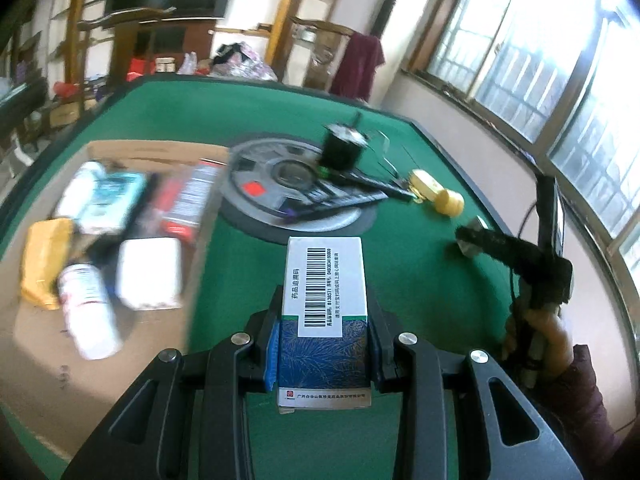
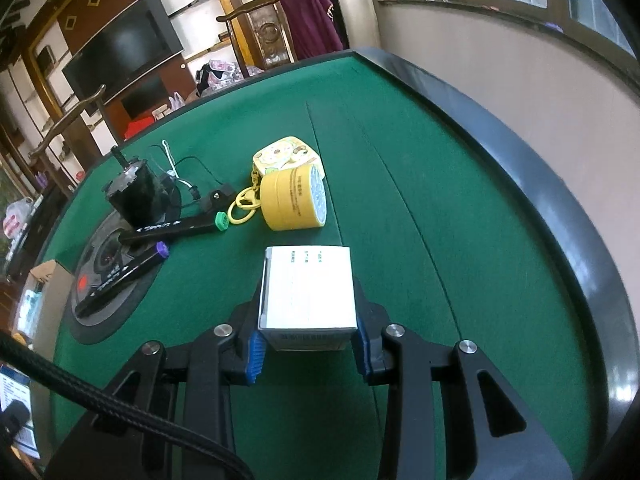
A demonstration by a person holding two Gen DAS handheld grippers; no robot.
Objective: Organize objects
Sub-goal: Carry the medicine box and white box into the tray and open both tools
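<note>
Green felt table (image 2: 400, 200) by windows; left tongs (image 1: 324, 344) clamp blue box (image 1: 324, 320), right tongs (image 2: 308, 344) white box (image 2: 308, 292).

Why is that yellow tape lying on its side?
The yellow tape roll rests on its edge on the green table, beside a yellow keychain tin. It could roll. Two black markers lie loosely across the round grey centre plate.

A barcode is printed on the white label of the blue box (image 1: 324, 312), with the heading 药品追溯码 beside it; the digits beneath are too small to be made out with certainty. A line of Chinese print beginning 广州白云山 is carried on the box's white bottom strip. Faint small characters are seen on the white box (image 2: 307, 288), but cannot be read. White lettering is borne by two black markers (image 2: 172, 229), illegible.
</note>
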